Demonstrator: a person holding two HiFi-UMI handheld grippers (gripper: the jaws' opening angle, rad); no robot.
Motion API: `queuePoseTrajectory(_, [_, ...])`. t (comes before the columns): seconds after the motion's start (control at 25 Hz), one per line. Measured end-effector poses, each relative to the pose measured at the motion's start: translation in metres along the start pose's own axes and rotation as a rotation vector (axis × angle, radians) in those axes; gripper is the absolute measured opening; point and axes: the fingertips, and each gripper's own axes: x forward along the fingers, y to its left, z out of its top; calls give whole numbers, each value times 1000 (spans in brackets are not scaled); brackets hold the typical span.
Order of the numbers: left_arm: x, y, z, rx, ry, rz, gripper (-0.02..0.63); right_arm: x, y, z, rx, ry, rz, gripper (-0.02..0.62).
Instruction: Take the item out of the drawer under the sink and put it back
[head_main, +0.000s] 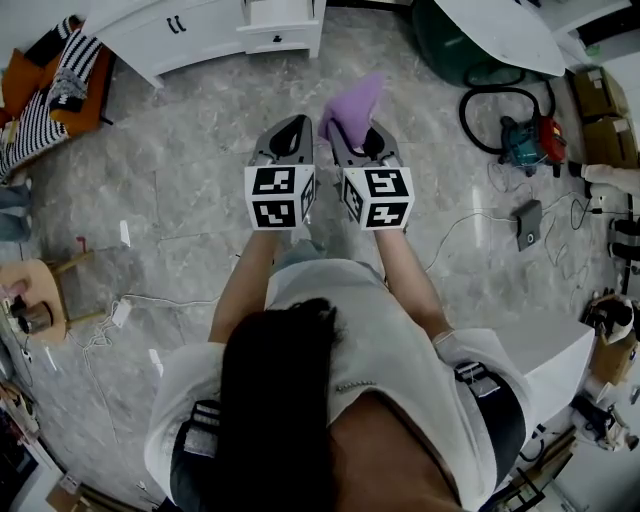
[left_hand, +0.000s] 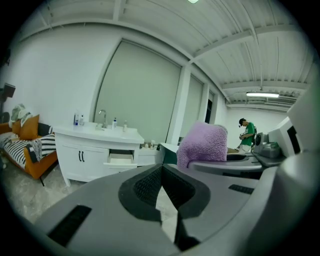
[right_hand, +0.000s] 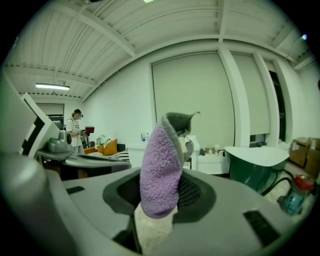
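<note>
My right gripper (head_main: 368, 138) is shut on a purple fluffy cloth (head_main: 354, 102), which stands up out of its jaws. In the right gripper view the cloth (right_hand: 160, 165) hangs between the dark pads of that gripper (right_hand: 161, 186) and hides the gap. My left gripper (head_main: 293, 132) is held close beside it, shut, with nothing in it. In its own view the left gripper (left_hand: 161, 169) has its pads meeting, and the cloth (left_hand: 202, 145) shows at the right. The white sink vanity (left_hand: 80, 150) stands ahead with one drawer (left_hand: 120, 159) pulled out; this drawer (head_main: 283, 12) is at the top of the head view.
A dark green tub (head_main: 452, 48) under a white top (head_main: 500, 30) stands at the far right. A vacuum cleaner (head_main: 525, 142) and cables lie on the marble floor at the right. An orange sofa with striped cushions (head_main: 55, 85) is at the left. Another person (left_hand: 246, 136) stands far off.
</note>
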Motion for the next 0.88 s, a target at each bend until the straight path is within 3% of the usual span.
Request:
queuePoseTrajectory(0.68, [41,34,24,54,22,21,3,50,-13,18,38,-17,12,156])
queuePoseTrajectory(0.88, [68,50,30,59,17,53,5,79,-21,41,-3,-53,35,157])
